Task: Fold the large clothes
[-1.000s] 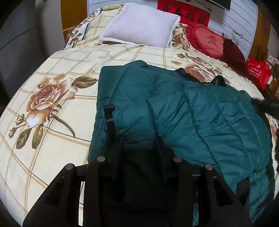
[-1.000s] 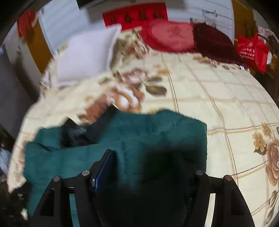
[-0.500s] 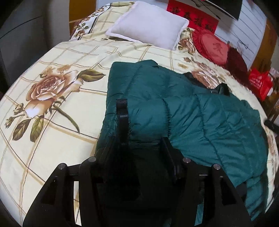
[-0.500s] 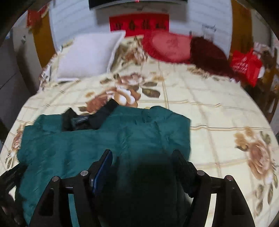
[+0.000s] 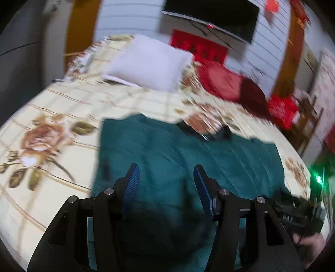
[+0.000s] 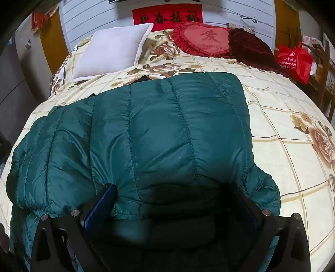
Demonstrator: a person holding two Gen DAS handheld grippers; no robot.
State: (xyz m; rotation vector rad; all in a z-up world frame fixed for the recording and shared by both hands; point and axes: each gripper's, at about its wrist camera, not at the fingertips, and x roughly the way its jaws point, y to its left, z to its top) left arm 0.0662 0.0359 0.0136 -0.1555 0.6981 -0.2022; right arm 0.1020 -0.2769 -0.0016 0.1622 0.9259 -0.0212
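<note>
A dark green quilted down jacket (image 6: 167, 129) lies folded on the flowered bed sheet (image 6: 282, 125), its black collar just showing at the far edge. My right gripper (image 6: 171, 187) sits at the jacket's near fold. Its jaws are opening wide, and the puffy fold bulges between them, hiding most of the right finger. In the blurred left wrist view the jacket (image 5: 188, 150) spreads below my left gripper (image 5: 167, 181), which hovers open above it with nothing between its blue pads (image 5: 134, 180). The right gripper (image 5: 293, 209) and a hand show at the lower right.
A white pillow (image 6: 113, 52), a red heart cushion (image 6: 203, 39) and a dark red cushion (image 6: 249, 48) lie at the head of the bed. A red bag (image 6: 295, 60) stands by a wooden chair on the right. A dark screen (image 5: 211, 16) hangs on the wall.
The left gripper let go of the jacket's edge, opened and rose, tilting up. The right gripper carried its flap across the jacket, covering most of the black collar, then spread its jaws wide.
</note>
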